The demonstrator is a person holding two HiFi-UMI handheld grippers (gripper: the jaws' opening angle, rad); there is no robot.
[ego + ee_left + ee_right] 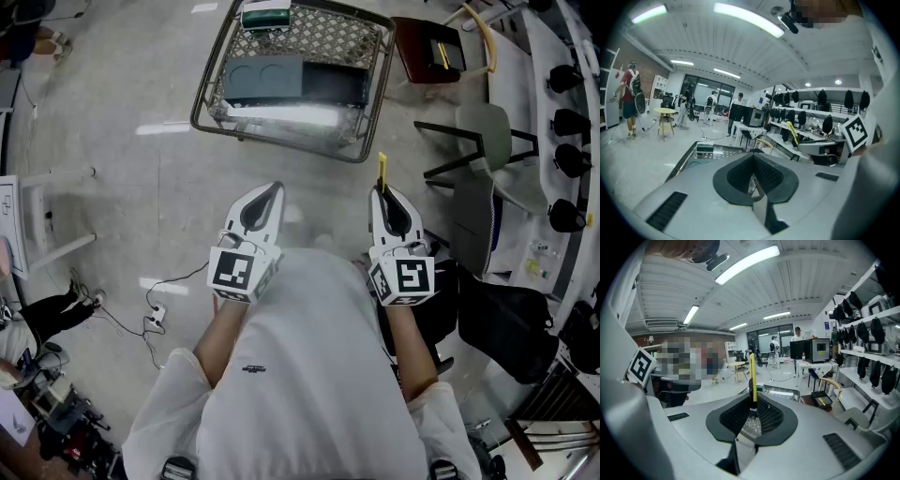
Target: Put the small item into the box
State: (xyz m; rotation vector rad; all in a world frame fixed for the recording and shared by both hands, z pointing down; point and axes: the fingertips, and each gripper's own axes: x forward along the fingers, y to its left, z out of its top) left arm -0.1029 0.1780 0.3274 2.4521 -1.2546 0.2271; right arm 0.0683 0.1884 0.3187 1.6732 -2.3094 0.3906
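Now, the right gripper (pixel 752 404) pinches a thin yellow item (pixel 752 373) by its lower end; the left gripper (pixel 752 161) has its jaws together, holding nothing. The dark box (pixel 291 81) sits well ahead on the mesh cart (pixel 361 42), and with so little gripped, the item could pivot or slip during the carry.

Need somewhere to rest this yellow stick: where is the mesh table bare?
For the yellow stick: bare mesh shows beyond the dark box, right of the green box. The dark box fills the middle; the near strip is narrow, under glare.
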